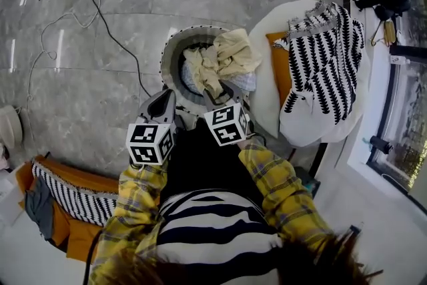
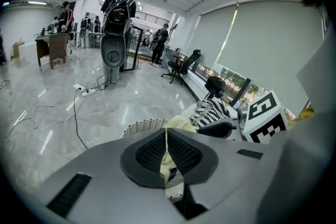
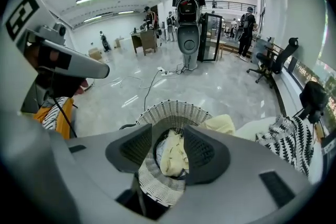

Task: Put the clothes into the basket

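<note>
Plaid sleeves (image 1: 273, 177) reaching forward | left tongs (image 2: 166, 136) pinching nearly shut on cream garment (image 1: 223, 60) | right tongs (image 3: 168, 131) standing apart, gripping nothing | garment sitting heaped in basket (image 1: 175, 43) straight ahead, spilling over its right rim, right hand nearer | patterned top (image 1: 327, 57) lying draped on chair (image 1: 267, 97) rightward, nothing blocking

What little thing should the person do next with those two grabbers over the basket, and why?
Probably open the left gripper. Its jaws look pinched on a thin edge of the yellow garment, while the right gripper has its jaws apart with nothing clamped. The garment already lies in the basket, so letting go should drop it in.
</note>
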A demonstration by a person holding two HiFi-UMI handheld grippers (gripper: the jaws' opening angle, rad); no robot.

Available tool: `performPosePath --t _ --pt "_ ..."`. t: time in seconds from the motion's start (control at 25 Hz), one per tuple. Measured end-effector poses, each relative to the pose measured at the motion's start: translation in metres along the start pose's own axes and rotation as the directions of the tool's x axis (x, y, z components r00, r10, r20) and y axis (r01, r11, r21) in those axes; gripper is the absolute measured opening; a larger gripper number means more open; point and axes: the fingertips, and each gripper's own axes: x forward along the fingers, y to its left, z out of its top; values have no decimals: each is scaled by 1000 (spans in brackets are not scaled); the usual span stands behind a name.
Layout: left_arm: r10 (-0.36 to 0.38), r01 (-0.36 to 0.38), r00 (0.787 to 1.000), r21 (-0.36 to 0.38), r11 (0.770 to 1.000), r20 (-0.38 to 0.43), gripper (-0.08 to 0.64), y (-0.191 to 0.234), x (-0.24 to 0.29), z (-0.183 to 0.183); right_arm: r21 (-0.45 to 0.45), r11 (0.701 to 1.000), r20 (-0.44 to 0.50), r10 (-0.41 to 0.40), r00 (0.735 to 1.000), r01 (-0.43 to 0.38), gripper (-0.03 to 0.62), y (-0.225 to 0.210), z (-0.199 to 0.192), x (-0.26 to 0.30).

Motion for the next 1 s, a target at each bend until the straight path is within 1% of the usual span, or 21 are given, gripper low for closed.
performPosePath --t 0.16,0.44,0.56,0.68,1.0 --pt "-7 7 1000 7 1000 4 21 -2 -2 4 35 999 11 -7 1000 6 185 -4 1 -8" --pt "-19 18 1000 21 1000 13 20 -10 -2 11 115 993 63 -26 998 19 118 -11 7 -33" --pt "-27 27 999 25 999 22 21 -16 -4 14 150 988 74 -51 996 39 60 -17 9 -46" --pt "-31 30 999 30 999 33 21 -22 -9 17 172 984 84 -70 994 55 44 -24 6 -57" --pt "-47 44 997 44 998 65 20 -32 -26 25 227 973 152 -88 984 52 34 -28 9 -90"
